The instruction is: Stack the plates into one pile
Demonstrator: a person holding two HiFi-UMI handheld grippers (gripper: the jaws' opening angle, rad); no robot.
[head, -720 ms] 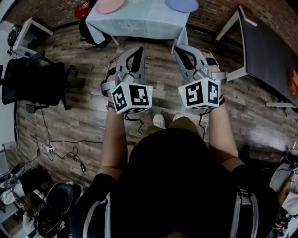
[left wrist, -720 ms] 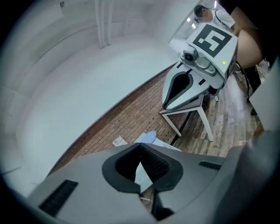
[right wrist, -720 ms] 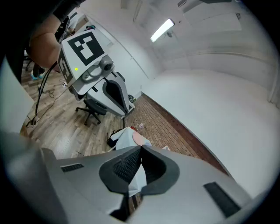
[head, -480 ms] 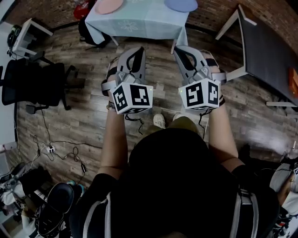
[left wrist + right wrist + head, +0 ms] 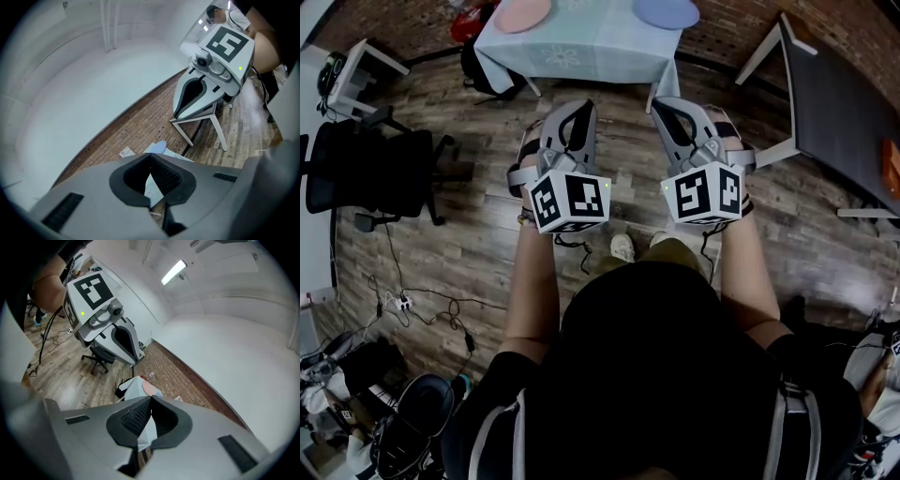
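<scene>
Far ahead stands a small table with a pale blue cloth [image 5: 591, 47]. A pink plate [image 5: 522, 14] lies on its left side and a blue plate [image 5: 666, 11] on its right, apart from each other. Both grippers are held over the wooden floor, well short of the table. My left gripper [image 5: 578, 106] is shut and empty; past its jaws the blue plate [image 5: 160, 146] shows. My right gripper [image 5: 661, 103] is also shut with nothing in it, and the pink plate [image 5: 151, 389] shows beyond it. Each gripper appears in the other's view: the right gripper [image 5: 187, 115], the left gripper [image 5: 138, 359].
A black office chair [image 5: 366, 173] and a white desk [image 5: 356, 66] stand at the left. A dark table with white legs [image 5: 839, 103] is at the right. Cables [image 5: 422, 305] lie on the floor. A black bag [image 5: 483, 70] sits by the clothed table.
Both grippers sit slightly lower in the head view and the table has edged a little nearer. The jaws stay shut.
</scene>
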